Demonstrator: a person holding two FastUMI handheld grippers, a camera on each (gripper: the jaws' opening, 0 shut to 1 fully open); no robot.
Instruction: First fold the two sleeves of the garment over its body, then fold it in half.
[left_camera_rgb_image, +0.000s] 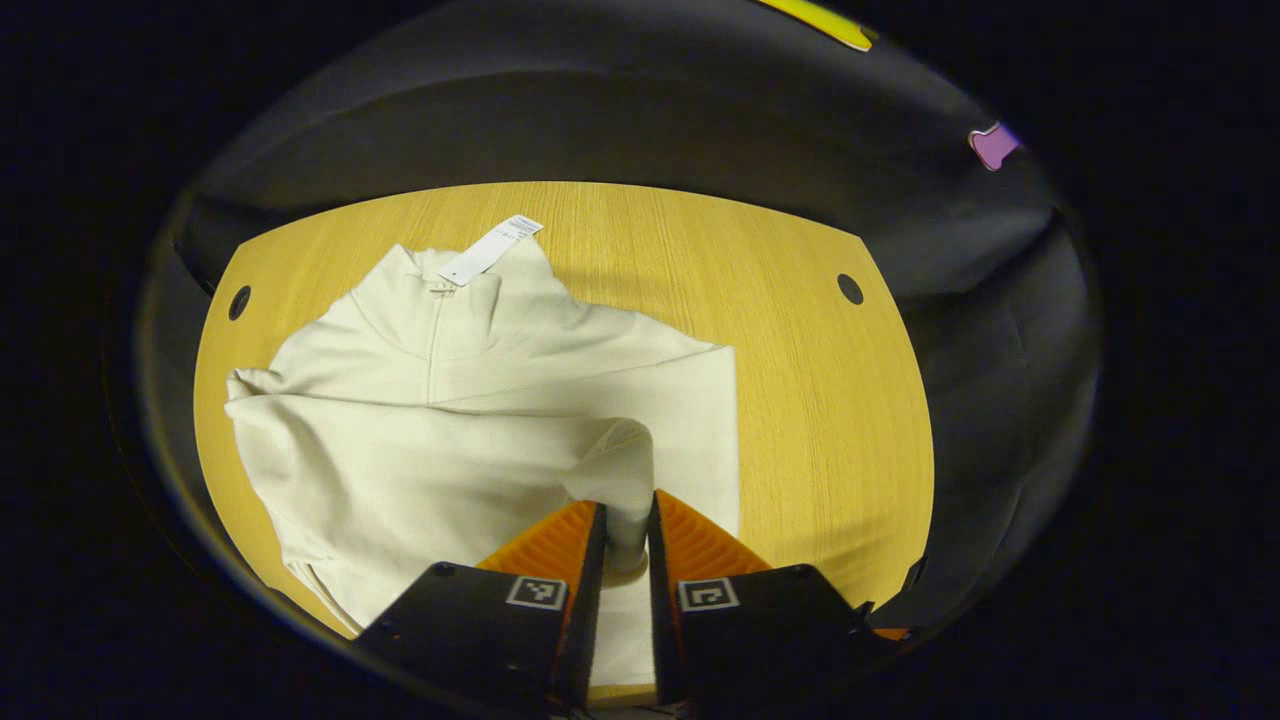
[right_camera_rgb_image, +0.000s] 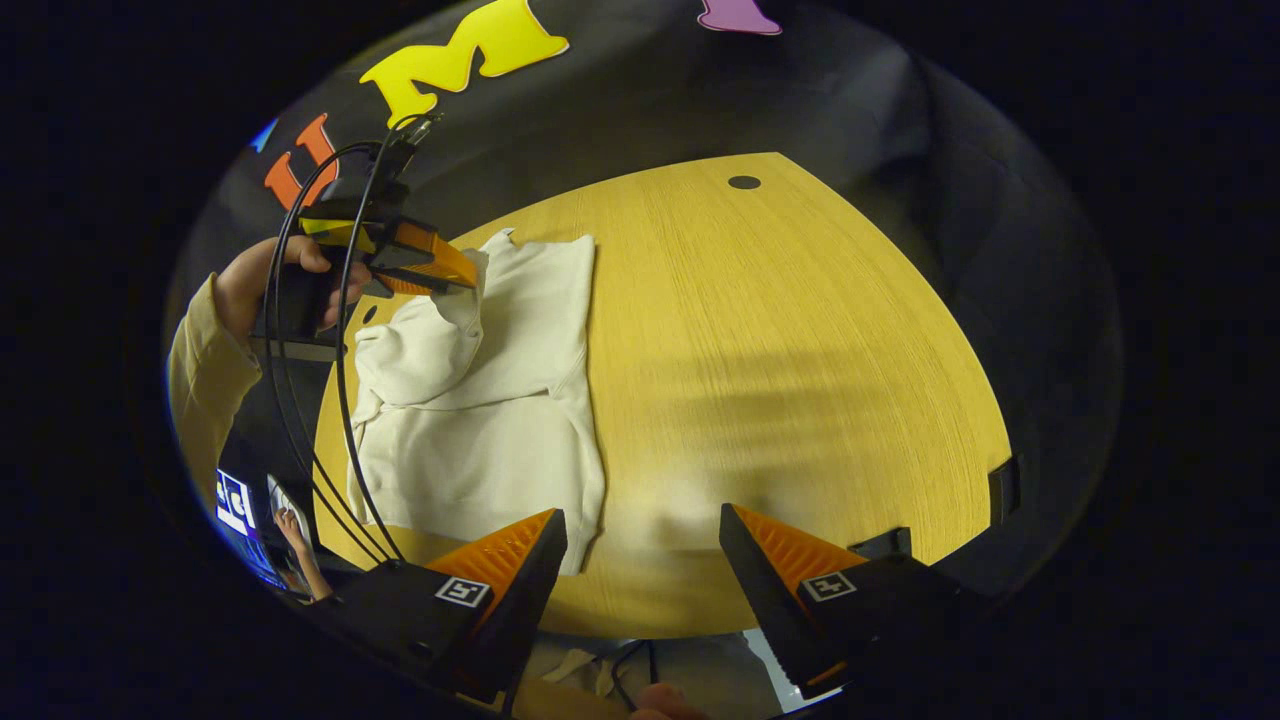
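Cream fabric made up the garment, a soft long-sleeved top with a high zipped collar, which lay flat on the round, light wooden bench. In the left gripper view the collar pointed away from the camera, and a white paper tag stuck out from it onto the bare wood. One sleeve lay folded across the body of the garment. The left gripper had its jaws nearly closed on the cuff end of a sleeve, both fingers pressing the bunched cloth between them and holding it raised above the body of the top.

In the right gripper view the same left gripper appeared farther off, held by a hand in a pale yellow sleeve, with black cables looping down from it. The pinched sleeve hung from its tip over the garment, which sat on the left part of the bench. The right gripper hovered over the near edge of the bench, its jaws spread wide apart with nothing between them, just beside the garment's lower corner. A small dark hole marked the far side of the bench top.
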